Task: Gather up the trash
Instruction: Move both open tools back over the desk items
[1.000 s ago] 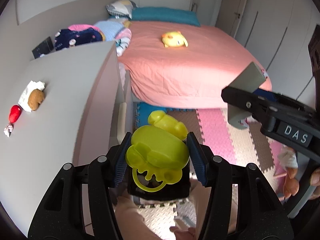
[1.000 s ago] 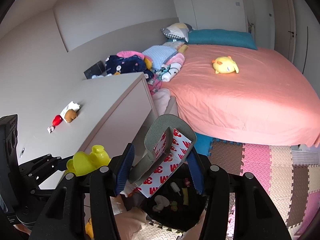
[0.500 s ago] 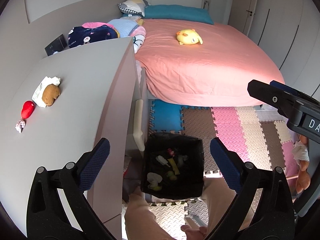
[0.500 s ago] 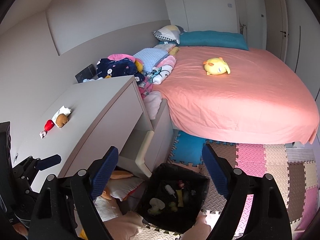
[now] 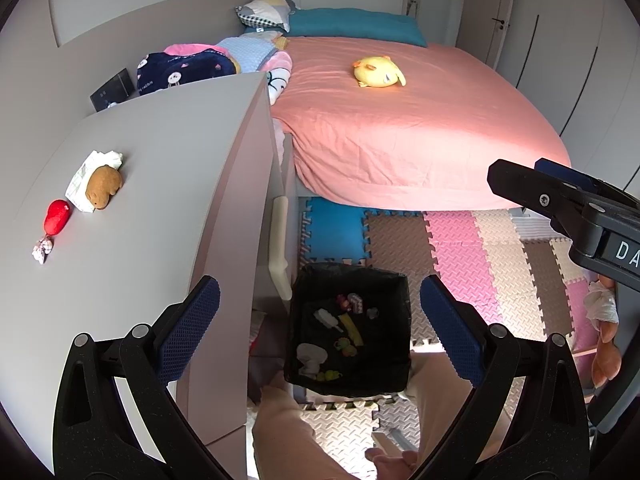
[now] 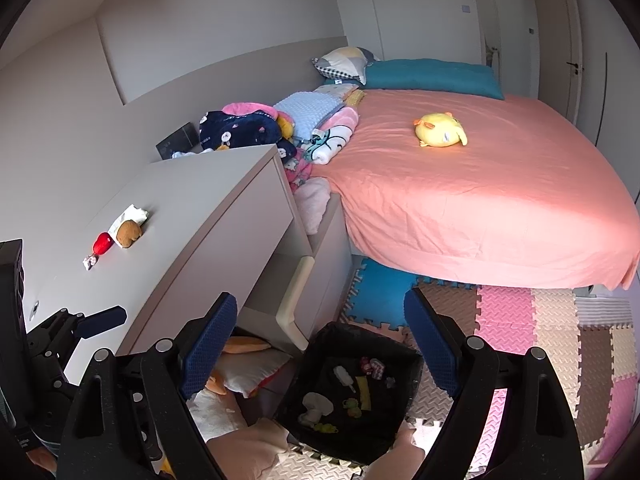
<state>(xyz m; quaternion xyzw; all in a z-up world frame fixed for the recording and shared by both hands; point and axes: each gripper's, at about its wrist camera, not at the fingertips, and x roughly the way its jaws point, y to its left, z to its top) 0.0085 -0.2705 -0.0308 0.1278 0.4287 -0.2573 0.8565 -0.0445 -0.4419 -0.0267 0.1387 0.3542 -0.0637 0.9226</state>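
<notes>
A black-lined trash bin stands on the floor mats below both grippers, with several small bits of trash in it: white, yellow and green pieces. My left gripper hangs above it, open and empty. My right gripper is also open and empty over the bin, and its fingers show at the right edge of the left wrist view. On the grey desk top lie a red item, a brown toy on white tissue and a small crumpled wrapper.
A bed with a pink sheet and a yellow plush fills the far side. Folded clothes pile up behind the desk. An open drawer juts out beside the bin. A person's legs flank the bin.
Both grippers opened. The yellow-green plastic toy has left the left jaws and the grey piece with 3M backing has left the right jaws; neither is held now.
</notes>
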